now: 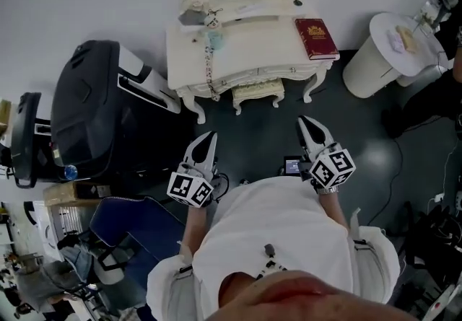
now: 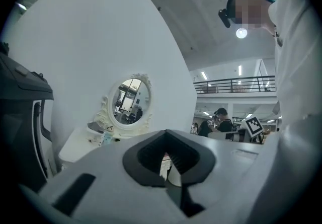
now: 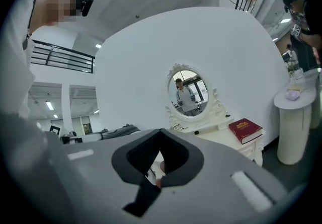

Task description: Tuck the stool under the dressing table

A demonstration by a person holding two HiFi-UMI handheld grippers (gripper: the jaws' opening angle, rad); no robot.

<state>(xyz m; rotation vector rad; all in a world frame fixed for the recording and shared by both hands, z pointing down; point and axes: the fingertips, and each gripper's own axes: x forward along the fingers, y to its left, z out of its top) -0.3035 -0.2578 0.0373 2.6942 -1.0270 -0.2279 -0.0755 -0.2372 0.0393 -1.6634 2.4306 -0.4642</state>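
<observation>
While a black case (image 1: 86,107) stands left of the desk (image 1: 245,45), the stool (image 1: 258,90) sits tucked under the desk. Left gripper (image 1: 208,141) and right gripper (image 1: 307,125), both closed and empty, hang apart from it. White pedestal (image 1: 368,63) at right.

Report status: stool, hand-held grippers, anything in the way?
Left hand-held gripper, right hand-held gripper: shut, empty, short of table. Stool mostly under it. Nothing in the way.
</observation>
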